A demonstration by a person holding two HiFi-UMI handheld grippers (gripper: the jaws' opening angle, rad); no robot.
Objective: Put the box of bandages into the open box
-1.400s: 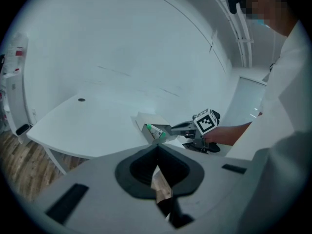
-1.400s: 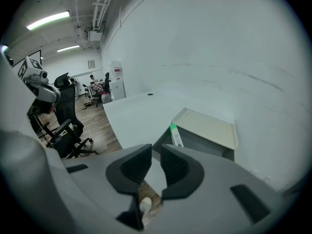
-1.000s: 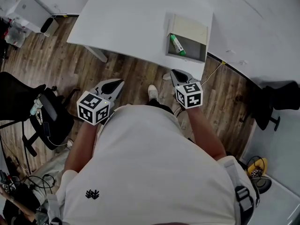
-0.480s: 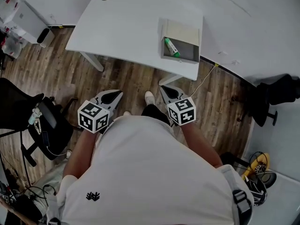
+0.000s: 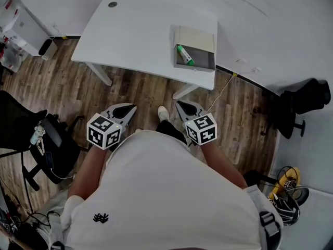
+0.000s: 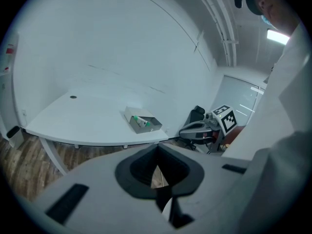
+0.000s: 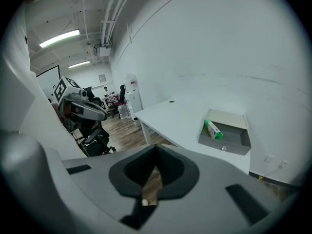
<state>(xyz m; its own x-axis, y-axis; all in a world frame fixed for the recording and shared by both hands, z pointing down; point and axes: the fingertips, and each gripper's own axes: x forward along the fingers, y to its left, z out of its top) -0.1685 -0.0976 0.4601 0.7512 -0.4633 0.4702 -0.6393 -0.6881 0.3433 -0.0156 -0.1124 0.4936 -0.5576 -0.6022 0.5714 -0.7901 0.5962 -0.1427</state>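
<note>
Backed off table (image 5: 135,35) edge, floor (image 5: 143,90) gap wide; L tool (image 5: 130,107) & R tool (image 5: 180,104) closed, empty.

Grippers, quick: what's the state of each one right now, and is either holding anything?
Left gripper: closed, holding nothing.
Right gripper: closed, holding nothing.

Open-plan office, lab-ish. White tabletop (image 5: 135,30) on metal legs against a bare white wall (image 5: 270,30), wood-look plank floor (image 5: 67,87), black swivel chairs either side (image 5: 23,121) (image 5: 304,100). Loose cables (image 5: 283,191) on the floor at the right, white storage bins (image 5: 21,22) in the far left corner. Right gripper view shows strip lights (image 7: 59,38), exposed ceiling pipes (image 7: 109,13) and more chairs further down the room.
</note>
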